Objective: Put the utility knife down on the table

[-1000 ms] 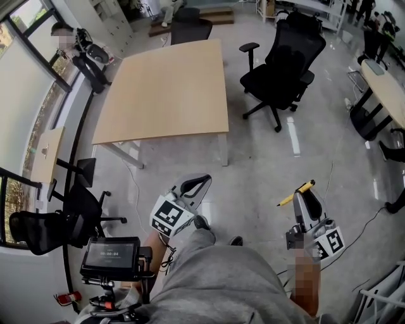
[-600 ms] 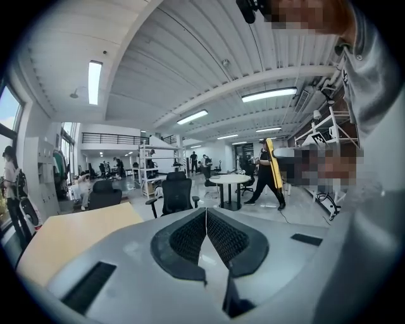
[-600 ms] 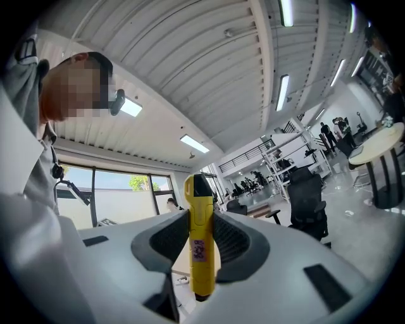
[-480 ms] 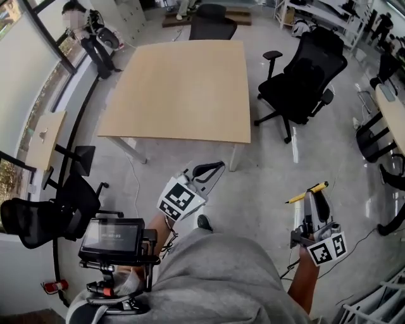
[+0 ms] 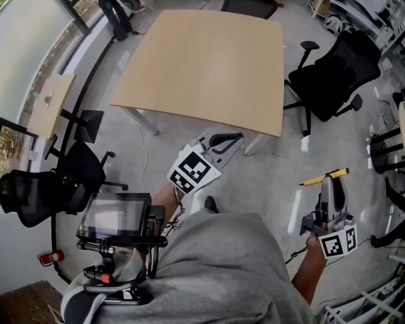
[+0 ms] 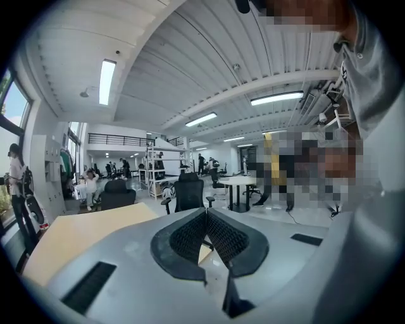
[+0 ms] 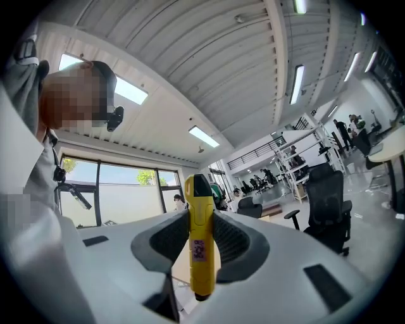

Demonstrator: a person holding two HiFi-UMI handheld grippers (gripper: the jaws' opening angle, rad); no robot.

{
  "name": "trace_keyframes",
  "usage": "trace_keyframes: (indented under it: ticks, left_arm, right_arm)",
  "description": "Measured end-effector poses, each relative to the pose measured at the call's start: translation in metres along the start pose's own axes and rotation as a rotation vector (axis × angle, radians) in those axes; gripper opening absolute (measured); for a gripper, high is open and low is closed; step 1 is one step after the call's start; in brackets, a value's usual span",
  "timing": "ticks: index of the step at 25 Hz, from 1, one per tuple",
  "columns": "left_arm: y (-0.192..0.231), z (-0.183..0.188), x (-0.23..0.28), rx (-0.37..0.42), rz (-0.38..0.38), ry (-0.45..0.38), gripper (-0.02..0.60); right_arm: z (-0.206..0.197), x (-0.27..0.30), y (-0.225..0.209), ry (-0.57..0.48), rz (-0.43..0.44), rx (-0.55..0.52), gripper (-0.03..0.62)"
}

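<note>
A yellow utility knife [image 5: 324,177] with a black tip lies crosswise in my right gripper [image 5: 333,183], low at the right of the head view, over the floor and short of the table. In the right gripper view the knife [image 7: 200,239] stands upright between the dark pads, which are shut on it. My left gripper [image 5: 223,142] is near the middle, just below the front edge of the light wooden table [image 5: 209,63]. Its jaws [image 6: 205,215] meet at their tips with nothing between them. The tabletop is bare.
A black office chair [image 5: 332,76] stands at the table's right. Another black chair [image 5: 44,193] and a small side desk [image 5: 50,104] are at the left by the window. A screen on a rig [image 5: 114,218] sits at my left hip. A person [image 5: 117,16] stands far back left.
The view has moved closer to the table, which now sits higher and larger. Both grippers have risen toward it, the right one still holding the knife.
</note>
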State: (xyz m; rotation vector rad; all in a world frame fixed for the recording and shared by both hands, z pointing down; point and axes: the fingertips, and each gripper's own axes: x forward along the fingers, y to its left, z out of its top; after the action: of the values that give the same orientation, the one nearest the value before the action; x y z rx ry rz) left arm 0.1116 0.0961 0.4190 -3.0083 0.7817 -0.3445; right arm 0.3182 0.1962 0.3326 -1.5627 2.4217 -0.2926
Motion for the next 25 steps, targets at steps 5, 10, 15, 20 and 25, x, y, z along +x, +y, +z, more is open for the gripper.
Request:
trace_keyframes:
  ticks: [5,10,15,20,25]
  left_arm:
    - [0.027,-0.002,0.000,-0.015,0.028,0.009,0.006]
    - [0.057,-0.014,0.056,0.002,0.061,0.070,0.006]
    - [0.087,0.007,0.092,0.050,0.106,0.103,0.006]
    - [0.105,0.020,0.099,0.117,0.141,0.132,0.006]
    - [0.117,0.037,0.112,0.124,0.153,0.119,0.006]
  right_arm:
    - [-0.004,0.036,-0.005,0.035,0.028,0.009,0.118]
    - [-0.021,0.084,-0.070,0.067,0.075,0.063,0.118]
    - [-0.009,0.137,-0.104,0.077,0.146,0.089,0.118]
    - [0.002,0.174,-0.098,0.075,0.221,0.089,0.118]
    - [0.008,0.198,-0.103,0.081,0.261,0.097,0.118]
